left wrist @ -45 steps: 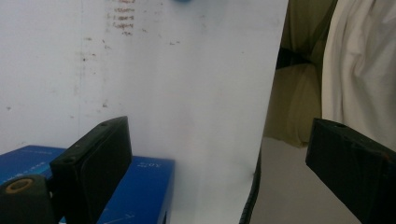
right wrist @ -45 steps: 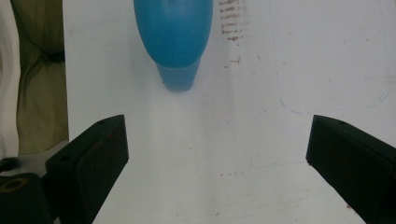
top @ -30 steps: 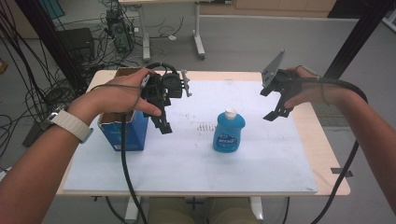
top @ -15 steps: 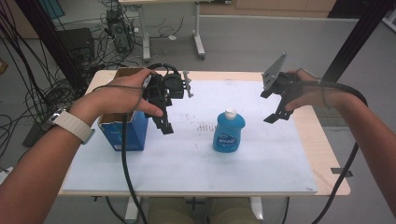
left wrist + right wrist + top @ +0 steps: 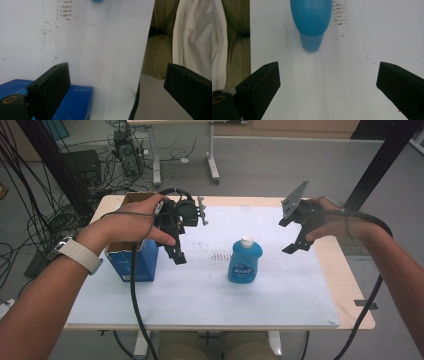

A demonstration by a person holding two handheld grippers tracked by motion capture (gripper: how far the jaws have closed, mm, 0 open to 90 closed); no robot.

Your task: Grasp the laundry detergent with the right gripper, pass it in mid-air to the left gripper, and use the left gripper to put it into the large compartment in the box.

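You look to be at the approach stage, nothing gripped yet. Your left gripper (image 5: 178, 256) hangs jaws wide apart and empty, with the blue box (image 5: 135, 262) just below and beside it. The blue soap bottle (image 5: 245, 261) stands upright between your two grippers. Your right gripper (image 5: 295, 245) is likewise spread wide, holding nothing, the bottle ahead of its jaws; next you'd likely lower and close on the bottle's body.
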